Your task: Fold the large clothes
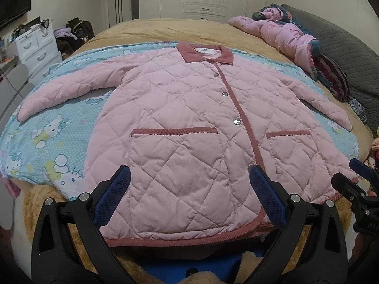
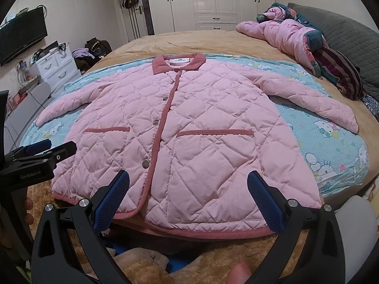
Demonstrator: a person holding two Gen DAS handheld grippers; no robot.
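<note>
Jacket (image 1: 189, 123) lies flat on sheet (image 1: 47, 137), bundle (image 1: 279, 33) behind.

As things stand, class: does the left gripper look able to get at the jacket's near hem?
Probably yes: the left gripper is open above the pink jacket's hem, with nothing between them.

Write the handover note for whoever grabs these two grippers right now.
Left gripper: open, empty, hovering at the hem over the pocket on its side.
Right gripper: open, empty, at the hem over the other pocket.
Pink quilted jacket: lies flat, front up, buttoned, collar at the far end, both sleeves spread out on the cartoon-print sheet on the bed.
Done: the jacket is spread out; no fold made.
Left: all folding, probably sleeves in first, then the body. The crumpled pink garment near the pillows is not folded.
</note>
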